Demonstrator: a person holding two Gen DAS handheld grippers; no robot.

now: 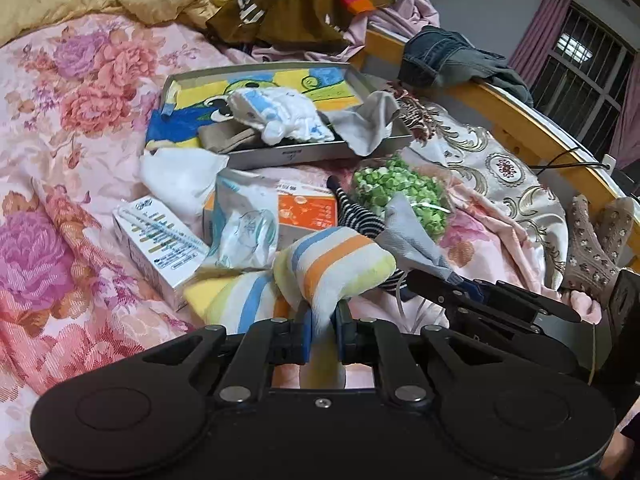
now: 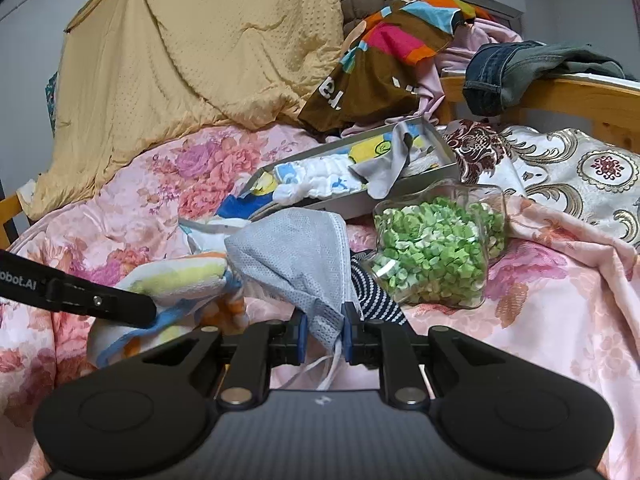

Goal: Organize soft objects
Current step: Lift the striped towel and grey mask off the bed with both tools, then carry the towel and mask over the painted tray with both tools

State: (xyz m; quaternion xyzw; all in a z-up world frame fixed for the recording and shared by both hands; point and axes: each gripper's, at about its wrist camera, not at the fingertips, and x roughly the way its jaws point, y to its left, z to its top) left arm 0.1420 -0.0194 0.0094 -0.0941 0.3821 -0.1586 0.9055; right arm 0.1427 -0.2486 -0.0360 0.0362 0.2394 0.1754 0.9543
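My left gripper (image 1: 323,322) is shut on a pastel striped towel (image 1: 336,262) and holds its bunched end just above the bed; the towel also shows in the right wrist view (image 2: 180,276). My right gripper (image 2: 324,332) is shut on a grey face mask (image 2: 296,256), whose white ear loops hang below; the mask also shows in the left wrist view (image 1: 412,236). A grey tray (image 1: 312,156) lies farther back, holding a cartoon cloth (image 1: 256,88), a white-and-blue cloth (image 1: 280,114) and a grey cloth (image 1: 368,122) over its rim.
A clear jar of green paper stars (image 2: 432,252) lies right of the mask. A striped sock (image 1: 360,216), an orange box (image 1: 308,210), a white box (image 1: 160,240) and a white packet (image 1: 244,224) lie before the tray. Quilts, clothes and a wooden bed rail (image 1: 532,120) surround them.
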